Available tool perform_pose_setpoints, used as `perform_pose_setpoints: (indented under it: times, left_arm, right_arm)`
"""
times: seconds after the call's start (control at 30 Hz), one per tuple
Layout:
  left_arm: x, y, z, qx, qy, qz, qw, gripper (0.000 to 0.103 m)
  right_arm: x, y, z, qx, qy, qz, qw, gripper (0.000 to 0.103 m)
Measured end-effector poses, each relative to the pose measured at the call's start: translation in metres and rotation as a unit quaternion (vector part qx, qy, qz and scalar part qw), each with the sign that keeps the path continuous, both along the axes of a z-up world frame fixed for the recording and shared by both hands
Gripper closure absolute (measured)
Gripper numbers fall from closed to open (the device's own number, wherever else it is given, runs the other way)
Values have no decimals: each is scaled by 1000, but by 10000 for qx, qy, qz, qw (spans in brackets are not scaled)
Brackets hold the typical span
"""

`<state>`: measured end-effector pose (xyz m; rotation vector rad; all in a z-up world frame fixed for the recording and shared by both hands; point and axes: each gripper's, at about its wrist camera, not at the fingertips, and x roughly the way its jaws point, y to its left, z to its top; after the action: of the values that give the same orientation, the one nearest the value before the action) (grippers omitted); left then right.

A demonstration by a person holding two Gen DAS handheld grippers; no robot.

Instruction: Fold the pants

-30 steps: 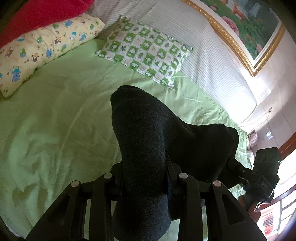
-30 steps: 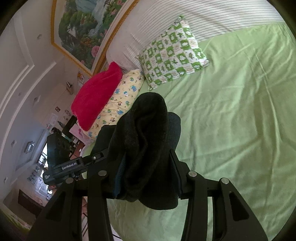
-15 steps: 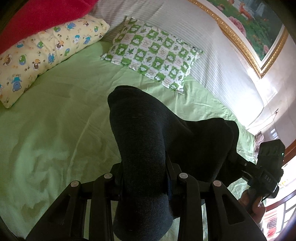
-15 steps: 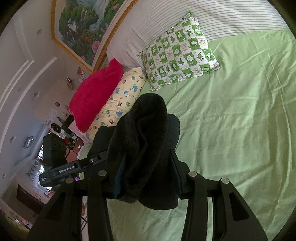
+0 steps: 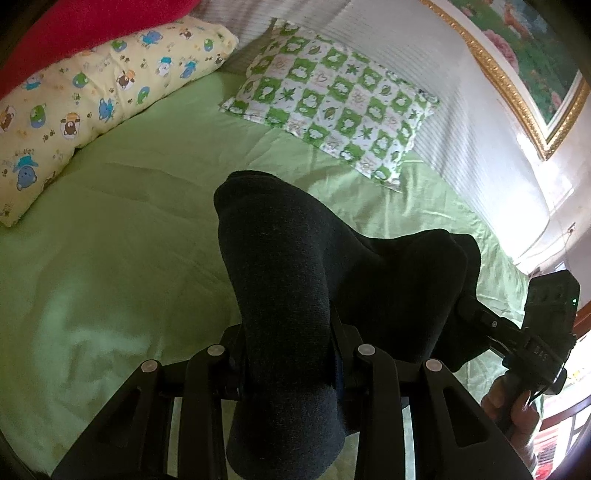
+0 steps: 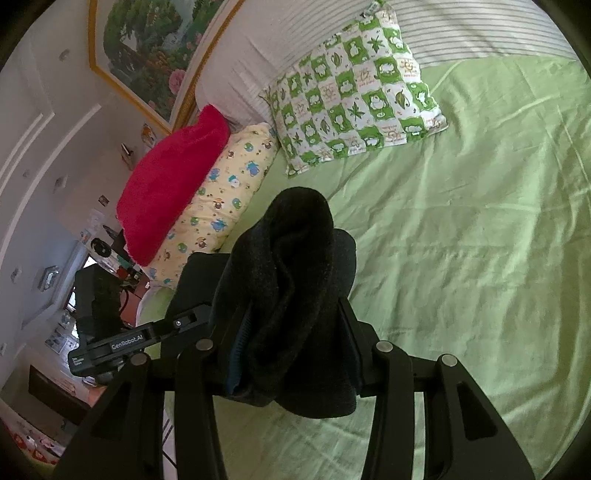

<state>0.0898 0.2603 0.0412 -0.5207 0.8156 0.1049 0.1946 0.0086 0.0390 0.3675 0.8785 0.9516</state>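
The dark charcoal pants [image 5: 280, 266] hang bunched above the green bed sheet [image 5: 129, 258], held up at two places. My left gripper [image 5: 290, 343] is shut on one thick fold, which hides its fingertips. From there the cloth runs right to my right gripper [image 5: 480, 317], held by a hand at the frame's edge. In the right wrist view, my right gripper [image 6: 291, 332] is shut on another wad of the pants [image 6: 295, 251]. The left gripper [image 6: 184, 321] shows at the left there, its fingers buried in the cloth.
A green-checked pillow [image 5: 332, 110], a yellow cartoon pillow [image 5: 92, 103] and a red cushion [image 5: 74, 29] lie at the head of the bed. Behind them are a striped white headboard [image 5: 443, 92] and a gold-framed painting [image 5: 517, 55]. Wrinkled sheet [image 6: 461, 258] spreads right of the pants.
Both grippers have carried the pants across the bed toward the pillows, which now look nearer and sit further right in both views. Both grips are unchanged.
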Motion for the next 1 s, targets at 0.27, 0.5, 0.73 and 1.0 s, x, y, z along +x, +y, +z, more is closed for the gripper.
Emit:
perform_pose_setpoints:
  times: [0.27,0.5,0.73,1.0]
  left_arm:
    - [10,9,-12,-36,127,92,9999,71]
    - [13,11,-15,14,142,139,9998,70]
    - [12,15,-26,-62,228,247,9994,55]
    - [6,12,-35,450,305,464,9974,27]
  right_arm:
    - [18,14,-15,-161,94,89,9998,57]
    - [27,17,-17,-141,89,110,9998,57]
    - [32,12,-28,-143,178,85,9997,49]
    - [37,5,-40,-317,112,-54,9994,34]
